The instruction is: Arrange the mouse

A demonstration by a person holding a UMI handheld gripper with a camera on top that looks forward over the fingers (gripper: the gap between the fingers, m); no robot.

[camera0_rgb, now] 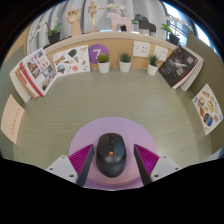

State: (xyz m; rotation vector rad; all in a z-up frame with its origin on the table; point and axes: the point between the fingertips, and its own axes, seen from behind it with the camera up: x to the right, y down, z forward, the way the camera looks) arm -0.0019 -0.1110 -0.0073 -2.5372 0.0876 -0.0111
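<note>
The gripper (112, 160) points forward toward 12 o'clock. Its two fingers are spread apart, one at 8 o'clock, the other at 4 o'clock. The magenta pads (80, 160) on the inner faces look toward each other, with a wide gap between them.

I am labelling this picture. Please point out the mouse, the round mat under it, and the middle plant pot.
mouse (110, 153), gripper view, top shell, between the fingers.
round mat (112, 128), gripper view, bare part beyond the mouse.
middle plant pot (125, 66), gripper view, white pot body.
</note>
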